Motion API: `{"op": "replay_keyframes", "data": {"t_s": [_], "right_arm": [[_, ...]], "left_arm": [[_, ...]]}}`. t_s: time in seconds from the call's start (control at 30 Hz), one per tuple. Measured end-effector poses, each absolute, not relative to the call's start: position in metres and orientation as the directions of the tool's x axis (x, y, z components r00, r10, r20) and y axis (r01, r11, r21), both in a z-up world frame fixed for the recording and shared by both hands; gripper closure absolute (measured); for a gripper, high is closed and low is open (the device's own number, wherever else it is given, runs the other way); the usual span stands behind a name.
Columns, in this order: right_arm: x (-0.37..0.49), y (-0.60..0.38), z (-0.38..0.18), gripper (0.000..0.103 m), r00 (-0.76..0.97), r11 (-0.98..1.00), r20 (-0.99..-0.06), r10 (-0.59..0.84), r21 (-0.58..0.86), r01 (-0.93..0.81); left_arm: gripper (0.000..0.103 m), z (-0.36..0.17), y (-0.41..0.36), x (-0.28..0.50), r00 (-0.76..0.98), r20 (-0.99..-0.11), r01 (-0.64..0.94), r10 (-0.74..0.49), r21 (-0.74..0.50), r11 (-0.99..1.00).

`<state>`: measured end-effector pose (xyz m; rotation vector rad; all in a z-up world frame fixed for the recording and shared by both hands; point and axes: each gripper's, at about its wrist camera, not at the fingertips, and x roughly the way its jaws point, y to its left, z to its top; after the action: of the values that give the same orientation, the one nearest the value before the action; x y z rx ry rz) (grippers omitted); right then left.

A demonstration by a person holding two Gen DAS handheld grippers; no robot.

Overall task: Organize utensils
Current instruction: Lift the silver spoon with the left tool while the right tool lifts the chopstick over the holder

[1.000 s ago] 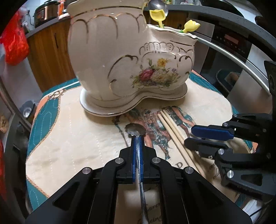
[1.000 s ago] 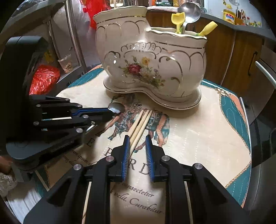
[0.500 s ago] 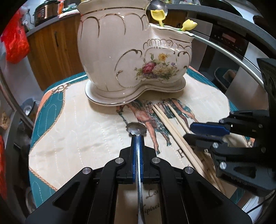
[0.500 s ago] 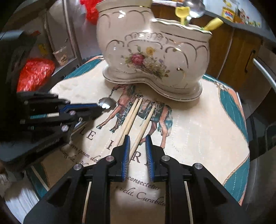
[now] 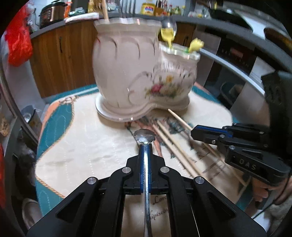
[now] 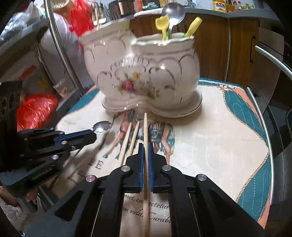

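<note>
A cream two-compartment ceramic holder [image 5: 127,73] [image 6: 146,73] stands at the back of the mat. Its lower compartment has a spoon [image 6: 173,12] and yellow-tipped utensils [image 6: 161,23]. My left gripper [image 5: 144,145] [image 6: 87,135] is shut on a metal utensil [image 5: 144,135] whose scalloped end sticks out ahead, raised above the mat. The jaws of my right gripper [image 6: 145,145] [image 5: 196,132] are closing tight on one wooden chopstick [image 6: 145,125], and the pads press on it. Two more chopsticks [image 6: 127,138] [image 5: 173,151] lie on the mat beside it.
A printed mat [image 6: 219,136] with a teal border covers the small table. Wooden cabinets [image 5: 63,58] and a counter with bottles stand behind. A red bag [image 6: 34,107] sits low on the left, a metal rail [image 6: 264,127] curves along the right, and a hand [image 5: 264,193] grips the right tool.
My right gripper has closed on one chopstick, which now points up off the mat. My left gripper has risen and drawn back from the holder with the metal utensil.
</note>
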<state>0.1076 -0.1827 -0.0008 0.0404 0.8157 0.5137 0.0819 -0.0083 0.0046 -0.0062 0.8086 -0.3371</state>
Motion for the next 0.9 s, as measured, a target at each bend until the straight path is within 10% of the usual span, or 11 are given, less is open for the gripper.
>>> {"op": "replay_keyframes", "data": {"t_s": [0.9], "right_arm": [[0.168, -0.207, 0.119, 0.098, 0.813, 0.825, -0.196, 0.548, 0.285, -0.488]], "left_arm": [[0.099, 0.152, 0.016, 0.133, 0.904, -0.252, 0.307, -0.345, -0.179, 0.935]]}}
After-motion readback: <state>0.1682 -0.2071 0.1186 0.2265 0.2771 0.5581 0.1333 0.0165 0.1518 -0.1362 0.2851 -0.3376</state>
